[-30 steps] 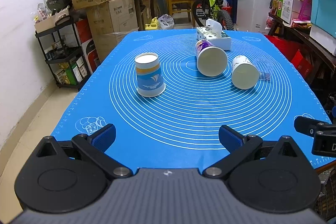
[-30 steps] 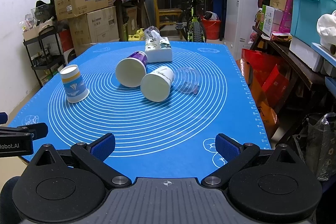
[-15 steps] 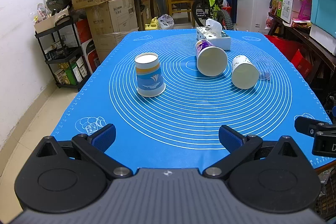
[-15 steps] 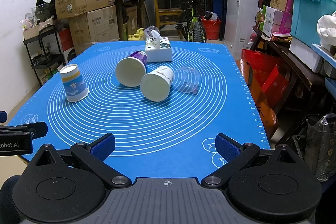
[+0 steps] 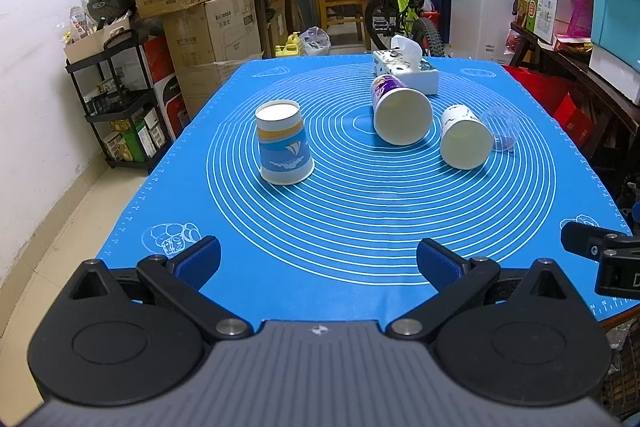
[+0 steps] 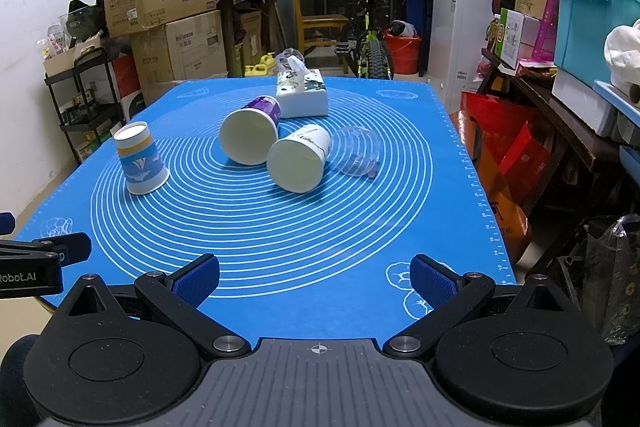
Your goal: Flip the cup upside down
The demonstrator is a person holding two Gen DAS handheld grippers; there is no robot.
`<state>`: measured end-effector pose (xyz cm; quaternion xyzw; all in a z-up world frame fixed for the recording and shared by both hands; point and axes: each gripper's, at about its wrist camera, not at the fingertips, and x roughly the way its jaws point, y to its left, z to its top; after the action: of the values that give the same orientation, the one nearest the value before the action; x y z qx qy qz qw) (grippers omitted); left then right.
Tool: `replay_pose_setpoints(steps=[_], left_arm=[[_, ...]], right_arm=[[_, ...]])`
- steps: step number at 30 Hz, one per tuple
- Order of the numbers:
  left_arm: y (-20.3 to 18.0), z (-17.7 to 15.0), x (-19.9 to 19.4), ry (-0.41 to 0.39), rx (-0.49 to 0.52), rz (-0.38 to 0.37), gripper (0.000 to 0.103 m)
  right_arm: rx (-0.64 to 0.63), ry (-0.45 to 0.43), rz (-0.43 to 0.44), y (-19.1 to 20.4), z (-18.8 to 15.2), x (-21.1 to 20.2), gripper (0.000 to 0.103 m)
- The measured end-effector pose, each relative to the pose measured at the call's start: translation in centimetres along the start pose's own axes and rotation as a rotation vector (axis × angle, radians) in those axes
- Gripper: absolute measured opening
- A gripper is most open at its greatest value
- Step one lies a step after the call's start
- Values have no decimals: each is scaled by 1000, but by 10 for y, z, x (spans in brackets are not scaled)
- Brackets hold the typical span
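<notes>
while both tools are held back at the near edge of the desk, nothing has been gripped yet.
left tool (image 5: pixel 318 261): spread wide, nothing held between its blue pads; parked over the near edge of the blue mat (image 5: pixel 360 223).
right tool (image 6: pixel 316 277): likewise spread wide and empty, at the near right of the mat; its side is seen at the right border of the left wrist view.
sailboat cup (image 5: pixel 284 143): found at the left of the mat, already mouth down on its rim, well apart from the others.
purple cup (image 5: pixel 400 115): lying on its side near the centre, mouth turned toward the tools, just in front of the tissue box (image 5: pixel 406 71).
white cup (image 5: pixel 466 137): lying on its side just right of the purple cup, mouth forward; this or the purple cup is judged to be the one to flip.
clear cup (image 5: pixel 500 133): lying right beside the white cup; whether they touch cannot be told.
risk: a cup on its side may be rolled away if only one pad meets it; thin paper walls may be crushed by a hard squeeze; the clear cup may be knocked during a reach for the white cup.
change from the earlier pictures: none is seen; tools and cups are matched in place across all three moments.
</notes>
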<state>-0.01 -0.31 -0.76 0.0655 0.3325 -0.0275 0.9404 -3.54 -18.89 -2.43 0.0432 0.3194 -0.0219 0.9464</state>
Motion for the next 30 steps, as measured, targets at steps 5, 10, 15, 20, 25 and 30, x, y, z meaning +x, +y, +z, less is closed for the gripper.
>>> replay_pose_setpoints(steps=[5, 10, 15, 20, 25, 30], left_arm=[[-2, 0, 0, 1, 5, -3, 103], [-1, 2, -1, 1, 4, -2, 103], [-1, 2, -2, 1, 6, -3, 103], [-1, 2, -2, 1, 5, -2, 103], [-1, 2, -1, 0, 5, -2, 103], [-2, 3, 0, -9, 2, 0, 103]], right_arm=[[5, 7, 4, -2, 0, -1, 101], [3, 8, -2, -7, -1, 2, 101], [2, 8, -1, -5, 0, 2, 101], [1, 7, -2, -5, 0, 3, 101], [4, 9, -5, -8, 2, 6, 101], [-4, 0, -12, -11, 6, 7, 101]])
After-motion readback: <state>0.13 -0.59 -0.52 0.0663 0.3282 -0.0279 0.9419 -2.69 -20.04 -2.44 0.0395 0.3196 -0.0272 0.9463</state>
